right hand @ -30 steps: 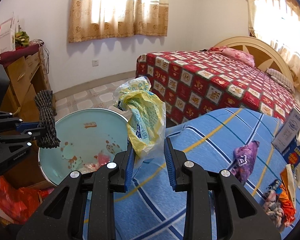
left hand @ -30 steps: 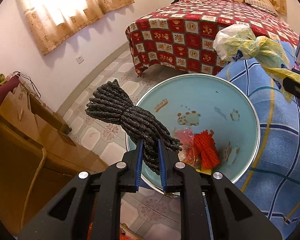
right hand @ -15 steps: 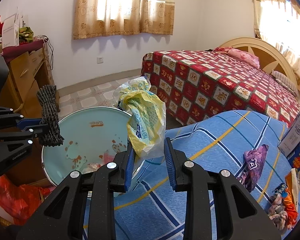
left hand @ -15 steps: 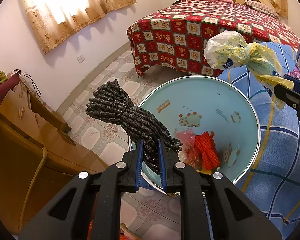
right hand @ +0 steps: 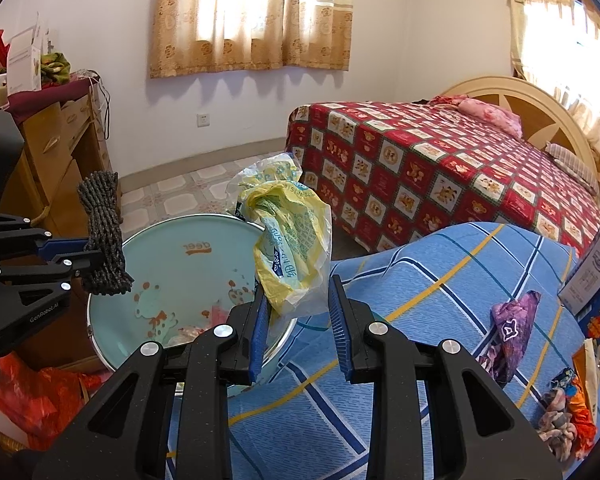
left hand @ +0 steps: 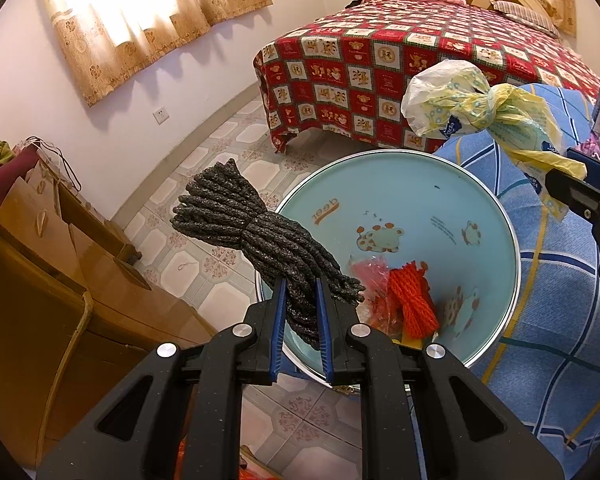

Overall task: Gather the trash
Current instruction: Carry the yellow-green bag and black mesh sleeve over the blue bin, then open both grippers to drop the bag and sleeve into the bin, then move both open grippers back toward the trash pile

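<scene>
Where tiled floor (left hand: pixel 220 168) meets 2 beds, left claw (left hand: pixel 301 312) clamps dark rope bundle (left hand: pixel 256 232) over blue basin (left hand: pixel 420 192); right claw (right hand: pixel 298 312) seemingly pinches yellow plastic bag (right hand: pixel 288 252).

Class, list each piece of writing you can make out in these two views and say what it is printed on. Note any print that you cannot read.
"deer", upside down in orange: inside the basin.
"GenRobot.AI": side of the left gripper.
"look", upside down: blue box on the blue bedspread.
Print on the yellow bag: too crumpled to read.
Print on the white card by the box: too small.
Dark line of text in the basin: too small.
</scene>
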Available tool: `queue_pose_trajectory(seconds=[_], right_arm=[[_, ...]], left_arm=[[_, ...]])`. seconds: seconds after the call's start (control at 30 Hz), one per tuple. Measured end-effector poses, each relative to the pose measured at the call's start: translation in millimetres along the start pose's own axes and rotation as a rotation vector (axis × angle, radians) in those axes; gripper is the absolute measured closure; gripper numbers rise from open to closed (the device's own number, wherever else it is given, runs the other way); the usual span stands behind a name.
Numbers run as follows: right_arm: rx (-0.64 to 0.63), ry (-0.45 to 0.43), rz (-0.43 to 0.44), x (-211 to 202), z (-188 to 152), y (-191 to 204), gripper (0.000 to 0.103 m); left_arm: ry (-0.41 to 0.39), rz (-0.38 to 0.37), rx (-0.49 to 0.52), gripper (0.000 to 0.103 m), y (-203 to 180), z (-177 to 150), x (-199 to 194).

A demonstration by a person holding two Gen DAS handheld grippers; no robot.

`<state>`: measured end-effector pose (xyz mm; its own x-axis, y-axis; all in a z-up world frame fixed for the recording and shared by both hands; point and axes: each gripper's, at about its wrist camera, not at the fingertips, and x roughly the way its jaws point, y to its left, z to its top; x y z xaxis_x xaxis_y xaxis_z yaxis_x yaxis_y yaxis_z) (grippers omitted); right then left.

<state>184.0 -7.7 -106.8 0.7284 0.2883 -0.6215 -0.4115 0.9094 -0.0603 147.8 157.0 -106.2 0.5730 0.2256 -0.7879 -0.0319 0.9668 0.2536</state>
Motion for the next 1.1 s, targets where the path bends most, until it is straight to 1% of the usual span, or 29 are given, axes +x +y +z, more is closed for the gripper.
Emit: queue_pose_trajectory(seconds=[0.47,0.5,0.57,0.6,0.63,0.67,0.7,0.73,0.8,0.87,0.97,1.0,1.1], right_arm=[[-0.021,0.002,0.027,2,3,9,0.073],[-0.022,0.003,0.032,2,2,9,0.073],[-0.028,0.001,0.048,3,2,10,0.069],[-0.03,-0.001,0.053,3,2,10,0.065],[-0.03,-0.004,0.06,3,1,10,0.06],[-0.027,-0.005,0.064,3,0,9,0.056],[-0.024,-0.007,0.065,3,0,9,0.047],[-0.02,-0.01,0.063,3,-1,8,0.045],[-0.015,-0.007,0.065,3,-2,7,0.045],[-0.007,-0.009,0.063,2,-4,5,0.042],[0.002,-0.011,0.059,-2,-7,4,0.037],[0.004,-0.01,0.058,-3,-8,3,0.037],[0.012,-0.004,0.049,-9,-14,-1,0.035]], left_arm=[[0.0,-0.011,-0.001,0.087,-5,0,-2],[-0.001,-0.012,-0.002,0.084,-6,0,-2],[-0.001,-0.02,-0.007,0.084,-7,1,-2],[-0.002,-0.022,-0.009,0.08,-7,1,-3],[-0.004,-0.023,-0.011,0.066,-7,1,-3],[-0.006,-0.023,-0.013,0.058,-5,1,-4],[-0.014,-0.021,-0.018,0.052,-5,2,-5],[-0.018,-0.021,-0.018,0.052,-4,2,-6],[-0.016,-0.023,-0.018,0.052,-5,2,-5],[-0.014,-0.026,-0.021,0.051,-6,2,-5],[-0.008,-0.029,-0.026,0.039,-7,0,-4],[-0.008,-0.031,-0.027,0.037,-8,0,-4],[-0.004,-0.04,-0.025,0.036,-9,-1,-3]])
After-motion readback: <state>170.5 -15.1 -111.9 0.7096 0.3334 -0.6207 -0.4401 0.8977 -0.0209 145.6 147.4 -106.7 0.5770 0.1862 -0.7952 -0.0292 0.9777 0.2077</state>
